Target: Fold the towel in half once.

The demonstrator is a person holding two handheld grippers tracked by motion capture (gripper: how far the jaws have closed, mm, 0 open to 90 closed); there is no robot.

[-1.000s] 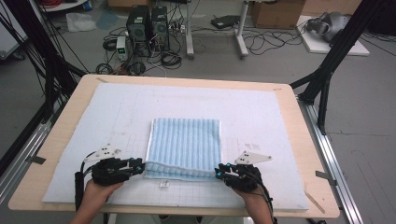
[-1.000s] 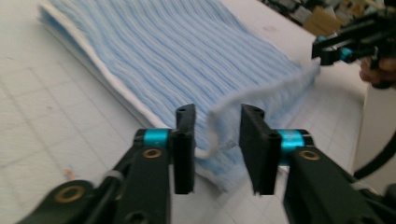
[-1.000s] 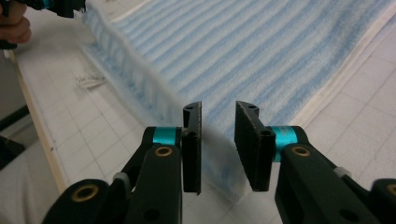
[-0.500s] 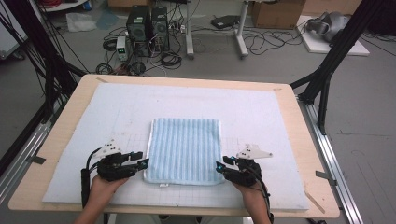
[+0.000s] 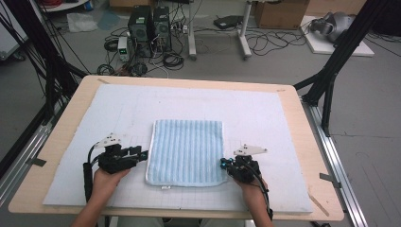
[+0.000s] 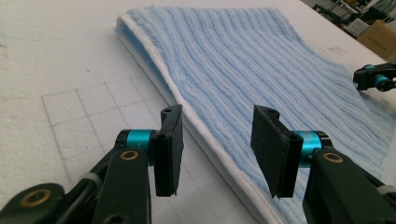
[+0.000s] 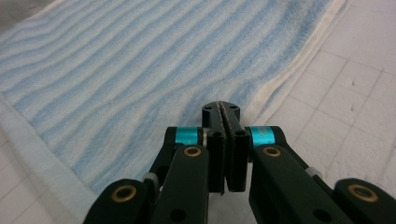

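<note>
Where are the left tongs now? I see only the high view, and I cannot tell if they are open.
Observer: The left tongs are open; the left gripper view shows a wide gap between the pads, with the white edge of the blue towel seen through it.
Operator: And the right tongs, do they hold the towel?
Observer: The right tongs are shut, pad against pad. The right gripper view shows no cloth between them; the towel lies beyond the tips.
Operator: Is the towel one layer?
Observer: No. At its far corner the left gripper view shows two layers, one folded over the other.
</note>
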